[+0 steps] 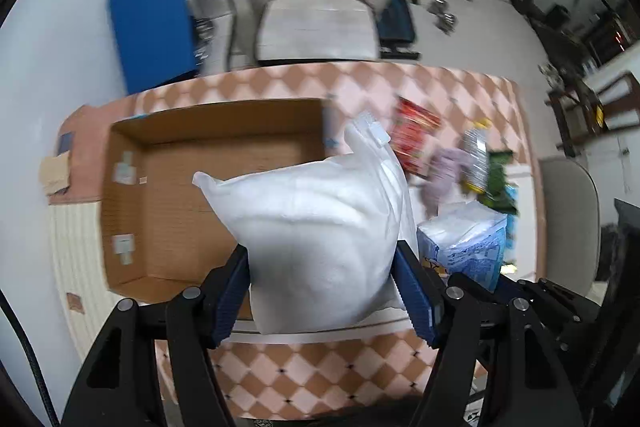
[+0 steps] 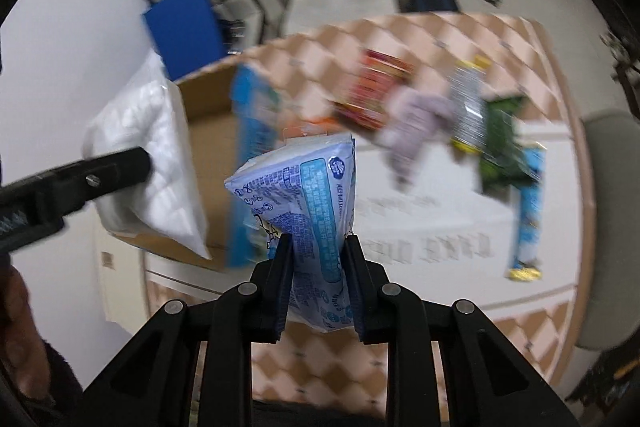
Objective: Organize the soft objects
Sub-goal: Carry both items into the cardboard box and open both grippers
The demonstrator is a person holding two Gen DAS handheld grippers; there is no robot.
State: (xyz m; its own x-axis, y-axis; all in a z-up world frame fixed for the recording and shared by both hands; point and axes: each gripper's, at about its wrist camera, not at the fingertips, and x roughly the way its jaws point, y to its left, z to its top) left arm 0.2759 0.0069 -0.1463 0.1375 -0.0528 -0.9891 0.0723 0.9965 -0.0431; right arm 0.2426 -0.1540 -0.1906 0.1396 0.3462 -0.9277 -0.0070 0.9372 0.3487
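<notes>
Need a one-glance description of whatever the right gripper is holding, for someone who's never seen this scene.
Start at the open cardboard box on the pink checkered table. Just to the right of it the right gripper holds a soft blue-and-white printed pouch, pinched in its jaws. Unlike the plain white pillow-like bag in the left gripper, it is covered in blue print and much smaller.

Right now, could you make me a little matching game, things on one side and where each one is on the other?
Things:
1. white pillow pack
2. blue printed packet
3. cardboard box
4. lilac cloth

Places:
A. lying among the snack packets on the table
B. standing open on the table
C. clamped in the right hand-held gripper
D. clamped in the left hand-held gripper

Pairs: 1-D, 2-C, 3-B, 4-A
</notes>
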